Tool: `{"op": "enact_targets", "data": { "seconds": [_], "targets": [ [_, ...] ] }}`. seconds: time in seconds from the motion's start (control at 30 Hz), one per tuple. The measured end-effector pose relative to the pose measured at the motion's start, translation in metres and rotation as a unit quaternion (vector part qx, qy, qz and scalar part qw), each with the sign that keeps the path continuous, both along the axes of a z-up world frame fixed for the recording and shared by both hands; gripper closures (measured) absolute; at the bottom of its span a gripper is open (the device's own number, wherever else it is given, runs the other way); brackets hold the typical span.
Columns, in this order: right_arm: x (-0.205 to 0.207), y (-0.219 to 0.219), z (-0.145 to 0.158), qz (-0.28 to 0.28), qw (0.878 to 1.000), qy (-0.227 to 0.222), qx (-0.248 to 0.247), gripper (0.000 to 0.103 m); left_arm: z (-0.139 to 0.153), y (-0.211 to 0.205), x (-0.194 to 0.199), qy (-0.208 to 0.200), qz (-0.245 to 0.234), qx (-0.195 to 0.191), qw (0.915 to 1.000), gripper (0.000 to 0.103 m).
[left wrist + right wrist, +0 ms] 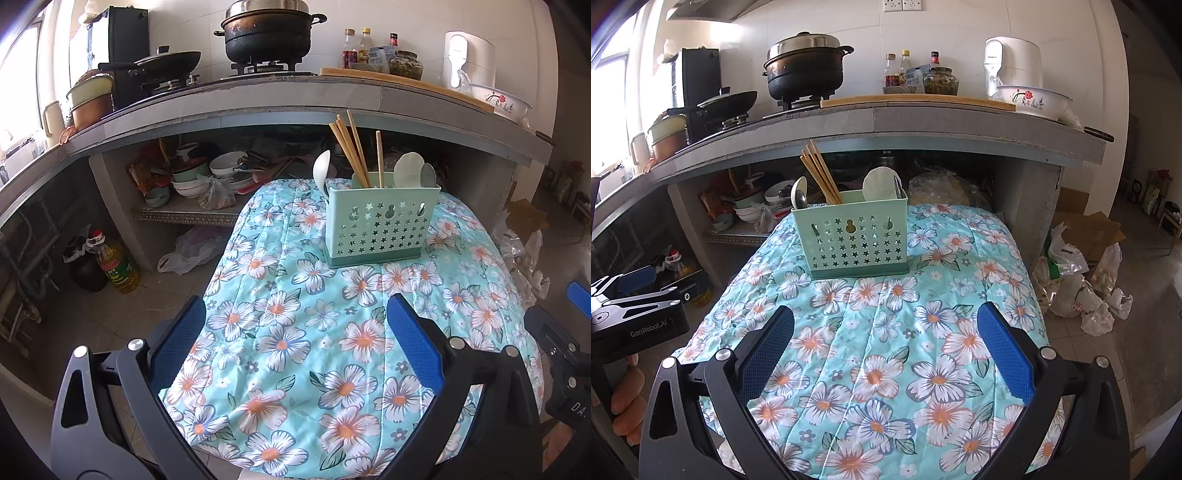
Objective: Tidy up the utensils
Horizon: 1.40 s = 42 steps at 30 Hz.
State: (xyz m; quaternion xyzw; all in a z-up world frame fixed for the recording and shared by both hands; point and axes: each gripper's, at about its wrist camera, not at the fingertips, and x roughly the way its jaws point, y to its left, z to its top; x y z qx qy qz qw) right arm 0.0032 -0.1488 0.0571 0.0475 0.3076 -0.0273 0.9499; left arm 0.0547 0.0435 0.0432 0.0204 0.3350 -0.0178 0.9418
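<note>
A mint-green utensil caddy (pixel 380 225) with star cutouts stands on the floral-cloth table (pixel 295 332); it also shows in the right wrist view (pixel 853 236). It holds wooden chopsticks (pixel 351 151), a white spoon (pixel 320 170) at its left and pale spoons (pixel 408 171) at its right. The chopsticks (pixel 820 173) and spoons (pixel 798 192) show in the right wrist view too. My left gripper (pixel 295 332) is open and empty, well short of the caddy. My right gripper (pixel 886 336) is open and empty, also short of it.
A grey counter (pixel 295 99) behind the table carries a black pot (pixel 267 33), a pan (pixel 166 62), bottles and a white appliance (pixel 469 59). Bowls sit on the shelf (pixel 192 214) beneath. Oil bottles (pixel 118 266) stand on the floor at left, plastic bags (pixel 1082 291) at right.
</note>
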Motion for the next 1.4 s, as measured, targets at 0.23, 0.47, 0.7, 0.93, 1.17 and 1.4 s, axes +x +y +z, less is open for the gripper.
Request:
{"op": "enact_targets", "data": {
  "seconds": [0.23, 0.47, 0.7, 0.93, 1.17, 1.4],
  "targets": [
    [0.0004, -0.0006, 0.0000, 0.000, 1.000, 0.000, 0.000, 0.006, -0.0003, -0.0011, -0.0007, -0.001, -0.002, 0.001, 1.0000, 0.008],
    [0.0002, -0.0003, 0.0007, 0.002, 1.000, -0.001, -0.002, 0.006, -0.0016, -0.0016, -0.0006, 0.002, -0.006, -0.001, 1.0000, 0.008],
    [-0.0004, -0.0002, 0.0010, 0.002, 1.000, -0.001, -0.001, 0.006, -0.0015, -0.0029, -0.0015, -0.002, -0.008, 0.003, 1.0000, 0.008],
    [-0.0002, -0.0006, 0.0010, 0.003, 1.000, -0.001, -0.001, 0.006, -0.0016, -0.0046, -0.0037, -0.005, -0.015, 0.006, 0.9999, 0.008],
    [-0.0012, 0.0010, 0.0016, 0.003, 1.000, -0.002, -0.002, 0.006, 0.0005, -0.0033, -0.0040, -0.008, -0.015, 0.002, 0.9999, 0.008],
    [-0.0026, 0.0018, 0.0031, 0.004, 1.000, -0.006, -0.001, 0.006, 0.0039, -0.0020, -0.0062, -0.017, -0.015, 0.001, 0.9998, 0.008]
  ]
}}
